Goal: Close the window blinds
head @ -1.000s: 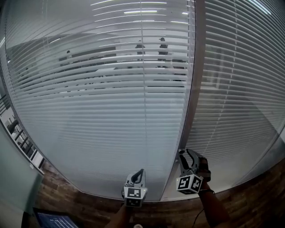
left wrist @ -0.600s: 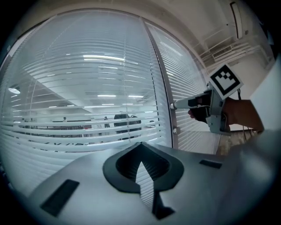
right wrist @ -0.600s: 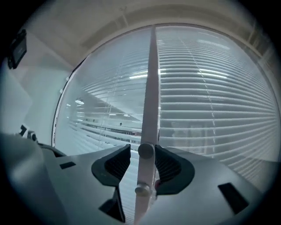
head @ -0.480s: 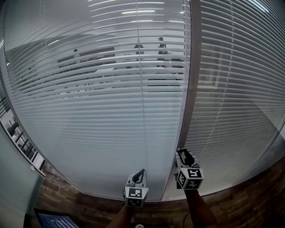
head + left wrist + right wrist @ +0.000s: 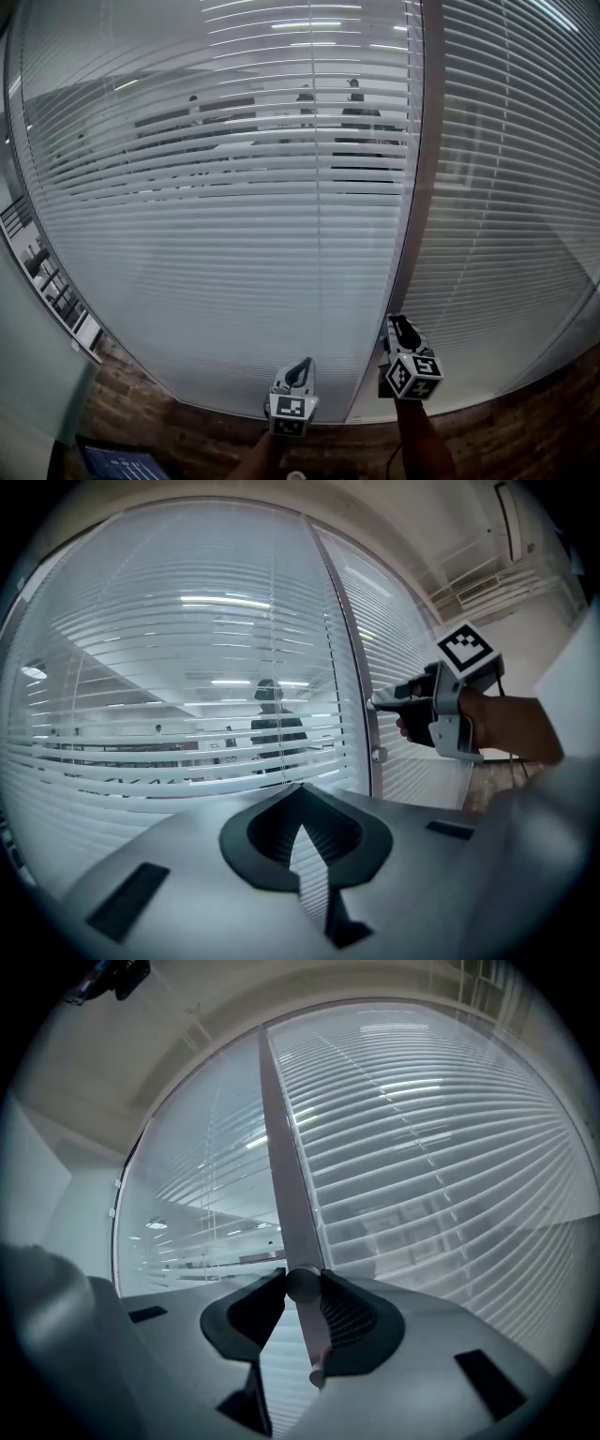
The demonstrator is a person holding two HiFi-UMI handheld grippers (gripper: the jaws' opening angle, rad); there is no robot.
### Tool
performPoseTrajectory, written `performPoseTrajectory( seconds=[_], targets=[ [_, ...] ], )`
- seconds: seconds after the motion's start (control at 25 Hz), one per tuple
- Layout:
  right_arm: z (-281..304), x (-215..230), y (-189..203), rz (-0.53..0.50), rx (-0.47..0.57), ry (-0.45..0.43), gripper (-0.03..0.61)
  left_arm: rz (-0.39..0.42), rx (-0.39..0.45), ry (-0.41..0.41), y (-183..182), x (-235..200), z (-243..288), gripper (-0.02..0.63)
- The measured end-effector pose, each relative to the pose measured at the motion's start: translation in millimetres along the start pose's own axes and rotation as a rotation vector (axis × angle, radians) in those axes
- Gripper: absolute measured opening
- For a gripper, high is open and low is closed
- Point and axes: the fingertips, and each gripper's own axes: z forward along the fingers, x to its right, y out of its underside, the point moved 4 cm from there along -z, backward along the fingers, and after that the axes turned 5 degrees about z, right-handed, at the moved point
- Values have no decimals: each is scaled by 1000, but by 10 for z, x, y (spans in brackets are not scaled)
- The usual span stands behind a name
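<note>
Left gripper (image 5: 298, 367) and right gripper (image 5: 398, 328) have light grey shells with black ribbed pads (image 5: 349, 1321) and dark rectangular slots (image 5: 127, 913) on top. Each carries a white cube with black square markers: left cube (image 5: 291, 410), right cube (image 5: 413, 373). Forearms (image 5: 424, 442) are bare; a grey bracket (image 5: 448, 735) sits over the right hand, and a thin dark cable (image 5: 394, 457) runs beside the right forearm.

light: cool, even, moderately bright. source: ceiling strip lights (image 5: 302, 24) behind the blinds (image 5: 216, 244), left of the mullion (image 5: 419, 169). glare: milky haze over the blinds left of the mullion. shadow: floor (image 5: 525, 441) below the mullion dim. distortion: fisheye bows blinds and mullion; black vignette rings both gripper views. focus: tilt wand (image 5: 302, 1284) in front of the mullion soft; figures (image 5: 354, 94) left of the mullion hazy.
</note>
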Motion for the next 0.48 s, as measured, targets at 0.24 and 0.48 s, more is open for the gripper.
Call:
performPoseTrajectory(
  seconds=[0.24,0.48],
  targets=[
    [23,-9,9,-140,-25,8,123,1,11,-10,-57,-49,-14,-7],
    [15,-46,-8,-333,-80,2,123,-5,0,2,12,12,-17,-7]
  ],
)
